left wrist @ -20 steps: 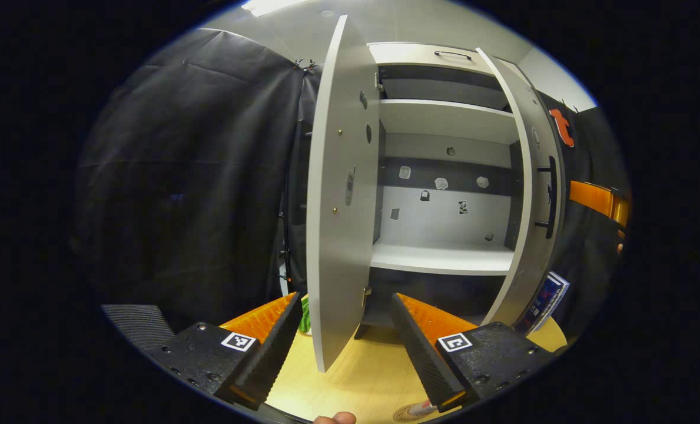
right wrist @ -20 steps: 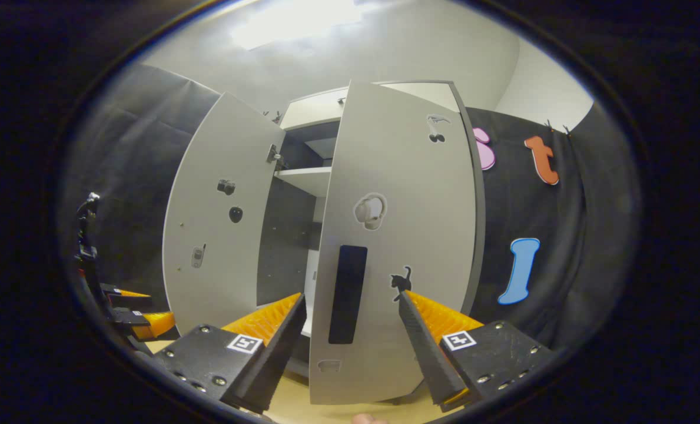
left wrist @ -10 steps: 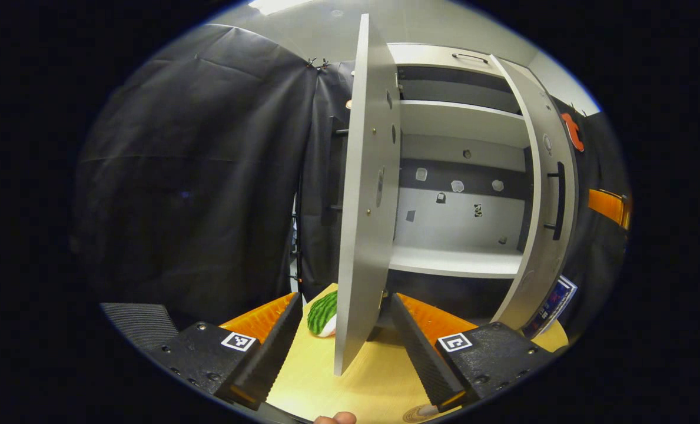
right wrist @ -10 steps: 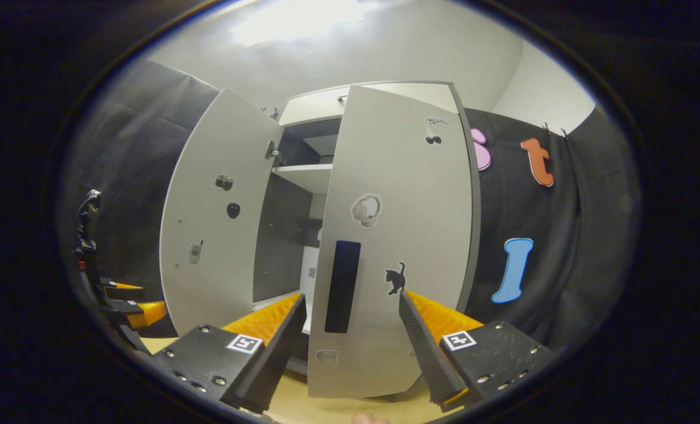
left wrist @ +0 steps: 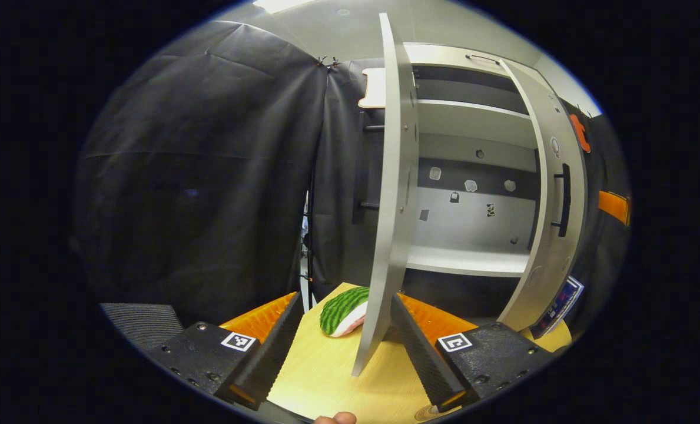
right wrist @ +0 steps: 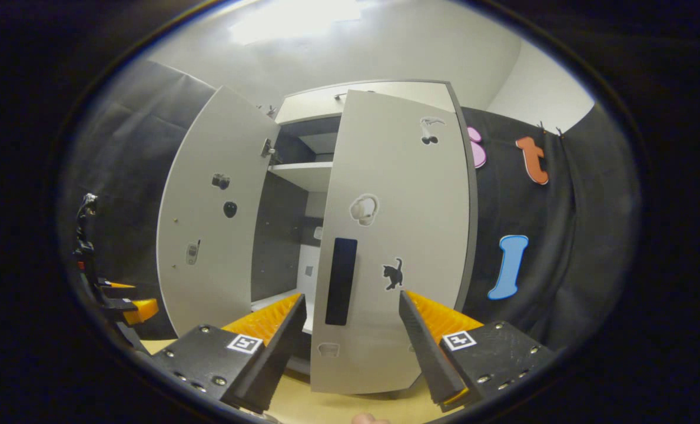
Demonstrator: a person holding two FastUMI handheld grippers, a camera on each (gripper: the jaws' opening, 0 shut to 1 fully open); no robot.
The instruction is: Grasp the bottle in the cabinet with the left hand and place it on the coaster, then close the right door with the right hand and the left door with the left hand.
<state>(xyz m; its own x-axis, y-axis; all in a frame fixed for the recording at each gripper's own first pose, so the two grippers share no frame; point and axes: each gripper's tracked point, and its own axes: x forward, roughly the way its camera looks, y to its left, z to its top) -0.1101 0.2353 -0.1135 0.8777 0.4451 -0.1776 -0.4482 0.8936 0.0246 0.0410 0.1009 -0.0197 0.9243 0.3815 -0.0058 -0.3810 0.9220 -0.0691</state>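
The cabinet stood on a pale wooden table against the black cloth wall, both doors open. In the left gripper view the left door was seen almost edge-on, swung well out from the cabinet, its lower edge between the tips of the left gripper. The right door, seen broadside in the right gripper view, was partly swung in, leaving a gap through which the shelves showed; it carried a black handle and small stickers. The right gripper was held level just before this door, its jaws spread wide on either side of the handle, and contact could not be told. The left gripper likewise pointed forward with jaws wide apart, clamped on nothing; it also appeared low at the left edge of the right gripper view. A watermelon slice lay on the table beside the left door. The coaster showed partly at the bottom edge, behind the left gripper's right finger; the bottle could not be made out.
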